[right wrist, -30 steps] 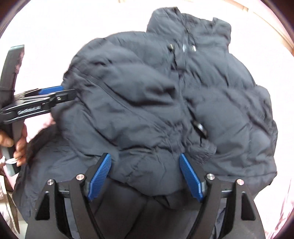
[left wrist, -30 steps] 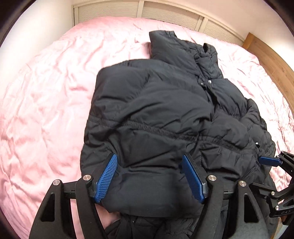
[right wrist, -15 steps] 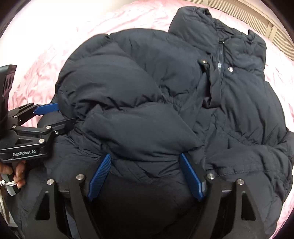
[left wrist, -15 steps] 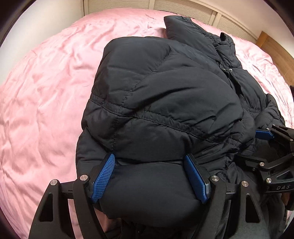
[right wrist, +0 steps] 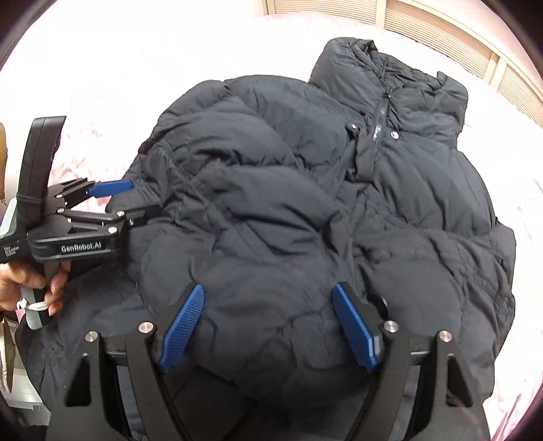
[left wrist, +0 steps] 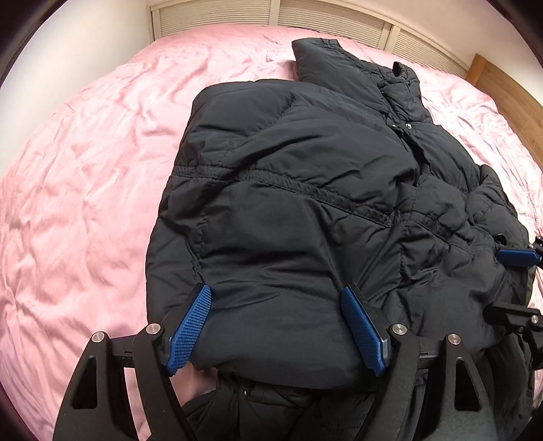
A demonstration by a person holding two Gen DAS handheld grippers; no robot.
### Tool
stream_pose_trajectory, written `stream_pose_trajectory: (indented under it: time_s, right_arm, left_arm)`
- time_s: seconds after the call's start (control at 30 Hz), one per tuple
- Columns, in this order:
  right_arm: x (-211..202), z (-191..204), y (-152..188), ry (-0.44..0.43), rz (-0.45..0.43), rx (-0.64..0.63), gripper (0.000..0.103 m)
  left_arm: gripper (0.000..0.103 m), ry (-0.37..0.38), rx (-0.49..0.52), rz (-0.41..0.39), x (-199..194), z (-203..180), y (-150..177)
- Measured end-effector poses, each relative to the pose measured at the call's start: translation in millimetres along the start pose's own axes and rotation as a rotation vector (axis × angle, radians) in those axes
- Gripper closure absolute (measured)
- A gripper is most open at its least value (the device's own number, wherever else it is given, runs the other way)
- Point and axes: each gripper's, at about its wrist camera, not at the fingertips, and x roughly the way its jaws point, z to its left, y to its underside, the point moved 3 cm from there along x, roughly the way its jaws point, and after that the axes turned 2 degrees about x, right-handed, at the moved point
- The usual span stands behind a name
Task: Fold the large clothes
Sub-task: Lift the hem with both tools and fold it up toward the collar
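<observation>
A black puffer jacket (left wrist: 305,210) lies on a pink bed, collar at the far end and its near part folded up over the body. It also shows in the right wrist view (right wrist: 305,210). My left gripper (left wrist: 276,325) is open, its blue pads on either side of the near fold. My right gripper (right wrist: 268,325) is open too, straddling the near fold on the jacket's right side. The left gripper also shows at the left of the right wrist view (right wrist: 129,200). A right gripper pad (left wrist: 516,256) shows at the right edge of the left wrist view.
The pink bedsheet (left wrist: 85,203) spreads wide to the left and beyond the jacket. White slatted panels (left wrist: 339,13) run along the far wall. A wooden bed frame (left wrist: 509,88) rises at the far right. A hand (right wrist: 30,285) holds the left gripper's handle.
Both grippers carried the jacket's near part up and forward over its body, then drew back a little. The fold now lies flatter on the jacket.
</observation>
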Motion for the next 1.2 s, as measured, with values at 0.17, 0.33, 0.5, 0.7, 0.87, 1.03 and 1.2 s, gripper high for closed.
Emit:
stream_pose_trajectory:
  time_s: [0.17,0.33,0.5,0.7,0.87,1.03,1.2]
  right_arm:
    - [21.9,-12.7,14.9,-0.018,0.030,0.044,0.024]
    - [27.3,-10.5,12.1,-0.006,0.010,0.049,0.019]
    - [29.6,-11.2,13.6,0.002,0.000,0.025,0.013]
    - [33.3,0.6,16.4,0.010,-0.007,0.008,0.006]
    - [36.1,5.8,17.6,0.007,-0.002,0.004,0.005]
    - [41.1,3.4,14.4,0.002,-0.005,0.004,0.004]
    - [31.5,0.9,15.8,-0.010,-0.006,0.008,0.005]
  left_arm:
    - [0.019,-0.029,-0.002,0.007,10.8,-6.4,-0.4]
    - [0.017,-0.062,0.003,-0.002,14.7,-10.1,1.1]
    - [0.015,-0.086,-0.007,-0.016,18.6,-12.5,3.1]
    - [0.014,-0.099,-0.026,-0.017,20.1,-12.7,2.8]
    - [0.013,-0.113,-0.032,0.002,19.0,-12.8,3.6]
    - [0.012,-0.124,-0.024,0.021,17.9,-14.1,3.6]
    - [0.011,-0.133,-0.018,0.039,21.0,-14.4,-0.1]
